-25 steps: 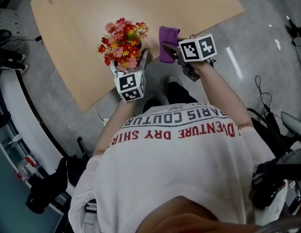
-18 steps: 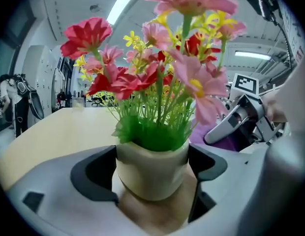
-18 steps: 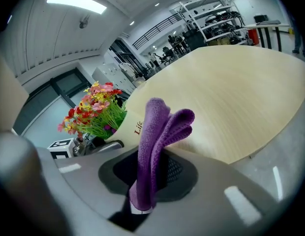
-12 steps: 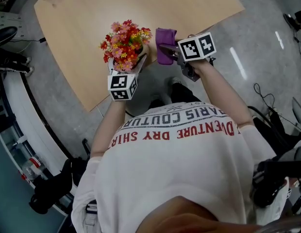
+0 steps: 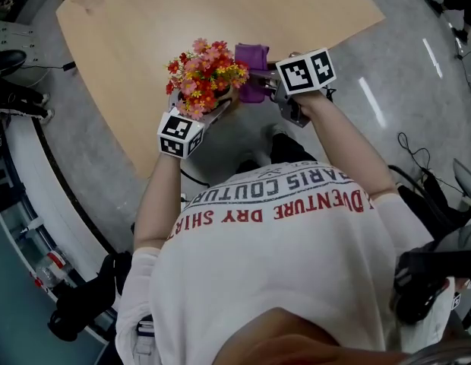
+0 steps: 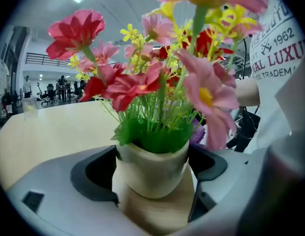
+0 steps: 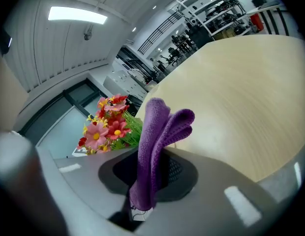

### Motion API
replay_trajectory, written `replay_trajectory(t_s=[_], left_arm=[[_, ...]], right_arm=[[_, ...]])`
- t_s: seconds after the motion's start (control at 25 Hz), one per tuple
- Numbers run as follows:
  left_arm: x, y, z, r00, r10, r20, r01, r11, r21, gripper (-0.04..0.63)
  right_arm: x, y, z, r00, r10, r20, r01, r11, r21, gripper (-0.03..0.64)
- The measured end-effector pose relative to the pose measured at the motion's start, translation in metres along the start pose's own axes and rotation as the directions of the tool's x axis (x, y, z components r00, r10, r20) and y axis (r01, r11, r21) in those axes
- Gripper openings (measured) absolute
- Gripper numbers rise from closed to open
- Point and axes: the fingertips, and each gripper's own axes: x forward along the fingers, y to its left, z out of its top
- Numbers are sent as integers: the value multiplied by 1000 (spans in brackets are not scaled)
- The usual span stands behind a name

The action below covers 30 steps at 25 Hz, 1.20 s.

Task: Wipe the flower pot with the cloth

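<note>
While the person in a white printed T-shirt leans over the near edge of the pale wooden tabletop, the left hand-held gripper is clamped on the flower pot. Its two dark jaws press against the left and right sides of the small cream pot. The pot sits upright between them, with green stems and leaves rising out of its mouth. The bunch of red, pink and yellow flowers spreads wide above it. From the head view these blooms hide the pot completely. Blurred wood grain shows under the pot in the left gripper view, but I cannot tell whether the base rests on the wood or hangs just above it. The right hand-held gripper is pinching a folded purple cloth. Its jaws are closed on the lower part, and the free folds stand up beyond the jaw tips. In the head view the cloth lies just to the right of the flowers, right against the outer blooms, over the tabletop's near edge. Whether it touches the pot itself cannot be made out. Each gripper's marker cube faces up towards the head camera. The two grippers are close together, pointing away from the person.
</note>
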Motion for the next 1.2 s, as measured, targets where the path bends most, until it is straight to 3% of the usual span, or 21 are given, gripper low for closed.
replay_trajectory(t_s=[0.24, 0.56, 0.76, 1.0, 1.2], left_arm=[[0, 1, 4, 1000, -28, -2, 28, 999, 17, 466], [-3, -1, 9, 999, -28, 16, 28, 1000, 2, 466], [-3, -2, 10, 999, -46, 14, 46, 999, 11, 466], [-1, -1, 9, 997, -72, -9, 72, 997, 24, 466], [-2, 1, 7, 1000, -29, -2, 29, 999, -39, 466]], right_arm=[[15, 1, 5, 1000, -6, -21, 6, 1000, -7, 57], [28, -25, -3, 981, -150, -126, 140, 986, -87, 57], [32, -36, -9, 970, -182, -159, 171, 982, -78, 57], [33, -38, -11, 971, -180, -159, 171, 983, -72, 57], [24, -40, -8, 981, -164, -103, 160, 986, -43, 57]])
